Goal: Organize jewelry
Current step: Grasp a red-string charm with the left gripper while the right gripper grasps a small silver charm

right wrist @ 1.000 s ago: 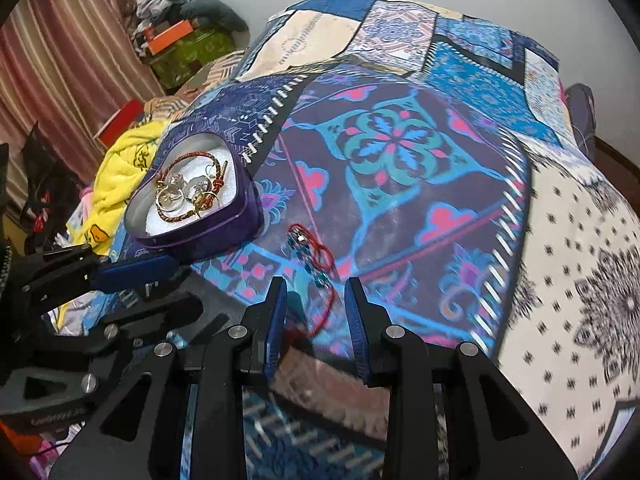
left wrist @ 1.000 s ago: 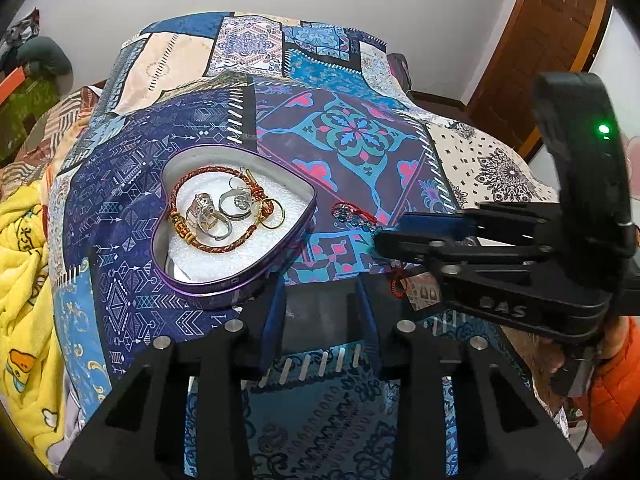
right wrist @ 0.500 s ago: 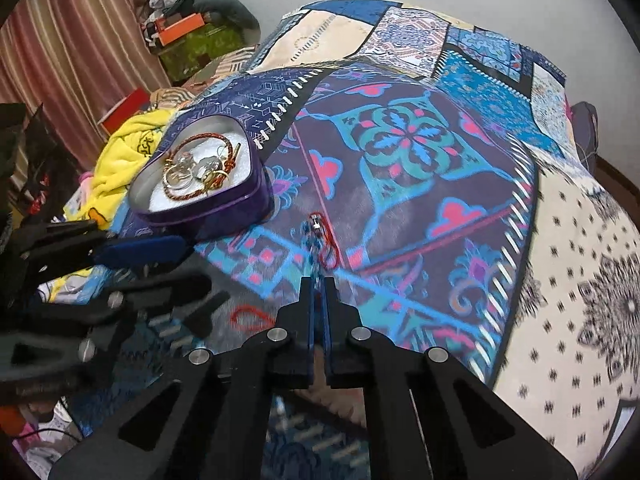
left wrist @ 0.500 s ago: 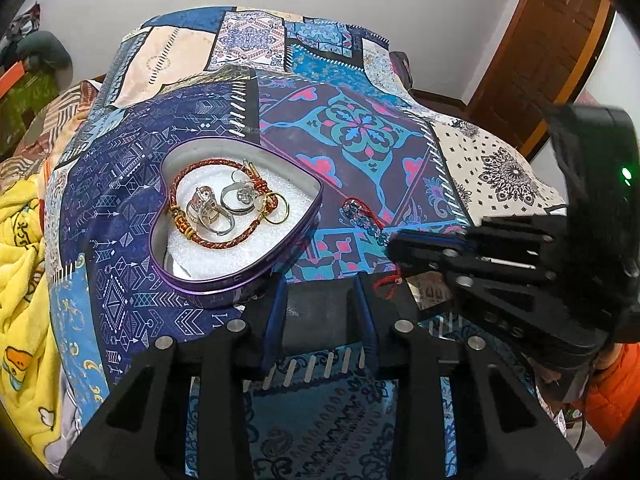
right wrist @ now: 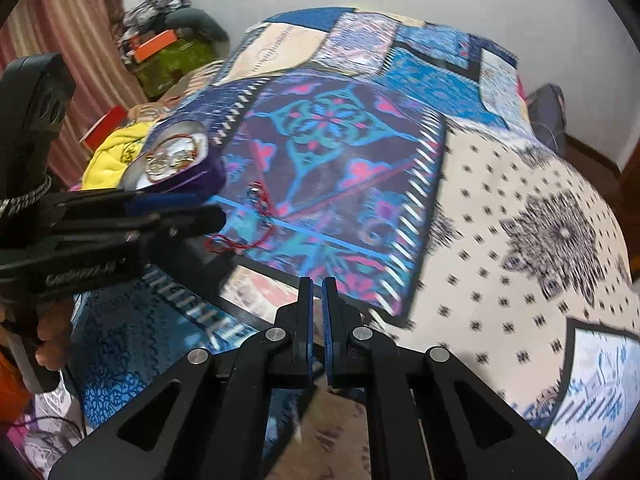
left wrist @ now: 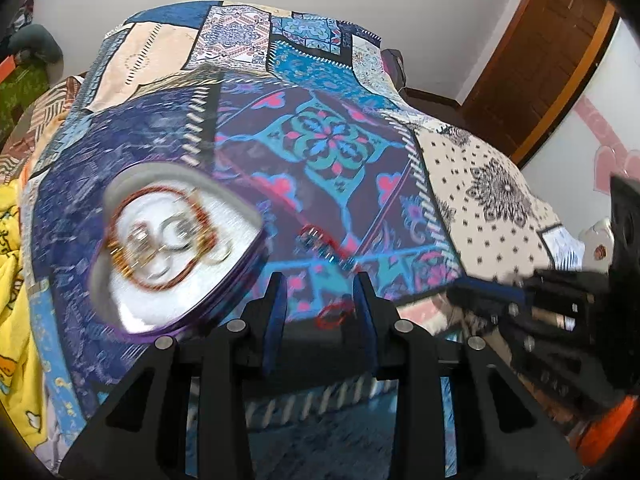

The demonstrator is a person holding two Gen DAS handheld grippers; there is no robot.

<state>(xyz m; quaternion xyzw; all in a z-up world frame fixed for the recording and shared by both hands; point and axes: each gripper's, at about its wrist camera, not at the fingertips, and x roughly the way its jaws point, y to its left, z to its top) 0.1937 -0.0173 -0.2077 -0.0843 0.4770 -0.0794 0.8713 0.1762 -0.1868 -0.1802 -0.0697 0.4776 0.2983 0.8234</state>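
Note:
A purple heart-shaped tin with a white lining holds a braided red-gold bracelet and several rings. It also shows in the right wrist view. A red-cord bracelet with blue beads lies on the quilt right of the tin; its red loop lies between my left gripper's fingers. It also shows in the right wrist view. My left gripper is open, just in front of the bracelet. My right gripper is shut and empty, off to the right.
A patchwork quilt covers the bed. A yellow blanket lies at the left edge. A wooden door stands at the far right. Clutter and a curtain are left of the bed.
My right gripper closed half a second ago and has since pulled back to the right, away from the red-cord bracelet, holding nothing. My left gripper shifted right toward the bracelet. The view is blurred by motion.

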